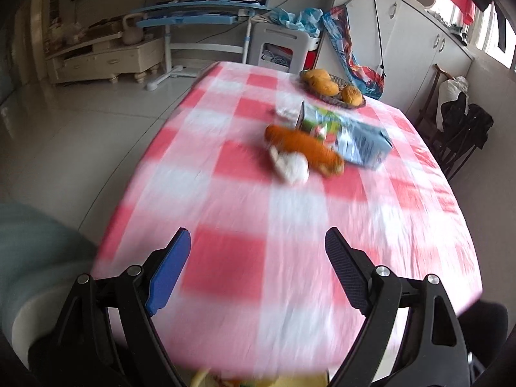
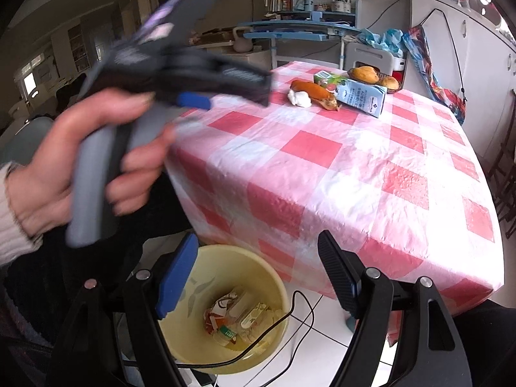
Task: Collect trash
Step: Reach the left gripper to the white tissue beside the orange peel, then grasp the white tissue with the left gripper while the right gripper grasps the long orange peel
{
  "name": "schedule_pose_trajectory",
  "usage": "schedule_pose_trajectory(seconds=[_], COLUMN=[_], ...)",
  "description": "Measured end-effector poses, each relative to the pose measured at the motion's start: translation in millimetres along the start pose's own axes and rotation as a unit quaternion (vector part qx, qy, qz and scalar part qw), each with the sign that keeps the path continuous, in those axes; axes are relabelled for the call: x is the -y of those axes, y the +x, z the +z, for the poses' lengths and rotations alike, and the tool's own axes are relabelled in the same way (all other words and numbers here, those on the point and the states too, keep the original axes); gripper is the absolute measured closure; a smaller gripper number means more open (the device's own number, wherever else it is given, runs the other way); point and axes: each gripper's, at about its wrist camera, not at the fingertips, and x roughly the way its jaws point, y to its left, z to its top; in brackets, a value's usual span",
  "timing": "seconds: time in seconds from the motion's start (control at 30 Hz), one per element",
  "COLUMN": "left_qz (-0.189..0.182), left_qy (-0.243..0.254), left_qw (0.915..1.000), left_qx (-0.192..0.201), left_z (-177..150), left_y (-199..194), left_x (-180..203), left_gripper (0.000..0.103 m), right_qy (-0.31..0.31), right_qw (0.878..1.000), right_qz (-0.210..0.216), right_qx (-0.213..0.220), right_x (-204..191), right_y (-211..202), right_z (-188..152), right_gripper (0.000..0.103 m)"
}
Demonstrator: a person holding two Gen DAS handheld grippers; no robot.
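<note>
On the red-and-white checked table point(image 1: 225, 258) the trash lies in a cluster: an orange peel-like piece point(image 1: 303, 150), a crumpled white tissue point(image 1: 292, 167), a blue-white carton point(image 1: 361, 143), a green carton point(image 1: 317, 121) and a second tissue point(image 1: 287, 111). My left gripper point(image 1: 258, 237) hangs open and empty above the table's near end, well short of them; the picture is motion-blurred. In the right wrist view my right gripper point(image 2: 258, 242) is open and empty over a yellow bin point(image 2: 180, 338) holding several wrappers. A hand point(image 2: 64, 161) carries the left gripper point(image 2: 232, 93) at upper left.
A basket of bread rolls point(image 1: 332, 88) sits at the table's far end, behind the trash. A black cable point(image 2: 290, 316) crosses the bin's rim. A dark chair point(image 1: 458, 135) stands to the right of the table, a blue desk point(image 1: 200, 9) beyond it.
</note>
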Motion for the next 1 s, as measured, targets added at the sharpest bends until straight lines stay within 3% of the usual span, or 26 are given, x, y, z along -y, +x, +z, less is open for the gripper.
schedule_pose_trajectory(seconds=[0.2, 0.27, 0.4, 0.43, 0.5, 0.7, 1.0], left_qz=[0.01, 0.01, -0.003, -0.012, -0.038, -0.055, -0.071], left_qy=[0.012, 0.018, 0.054, 0.056, 0.051, 0.039, -0.015], left_qw=[0.9997, 0.9995, 0.9981, 0.9979, 0.9973, 0.9976, 0.9973], left_qx=[-0.017, -0.023, -0.028, -0.03, -0.036, -0.018, -0.009], left_z=[40, 46, 54, 56, 57, 59, 58], left_y=[54, 64, 77, 77, 76, 58, 60], left_x=[20, 22, 28, 25, 15, -14, -42], left_gripper=[0.021, 0.026, 0.075, 0.078, 0.082, 0.084, 0.084], right_qy=[-0.006, -0.018, -0.05, -0.055, -0.064, -0.096, -0.064], right_qw=[1.0, 0.999, 0.998, 0.997, 0.997, 0.995, 0.998], right_qz=[-0.013, -0.021, -0.027, -0.026, -0.025, -0.008, 0.019], right_qx=[0.019, 0.025, 0.037, 0.039, 0.037, 0.027, -0.021], right_x=[9, 12, 24, 28, 35, 52, 80], right_y=[-1, 0, 13, 19, 30, 71, 137], right_z=[9, 17, 44, 51, 64, 110, 156], right_gripper=[0.03, 0.03, 0.03, 0.03, 0.03, 0.03, 0.033])
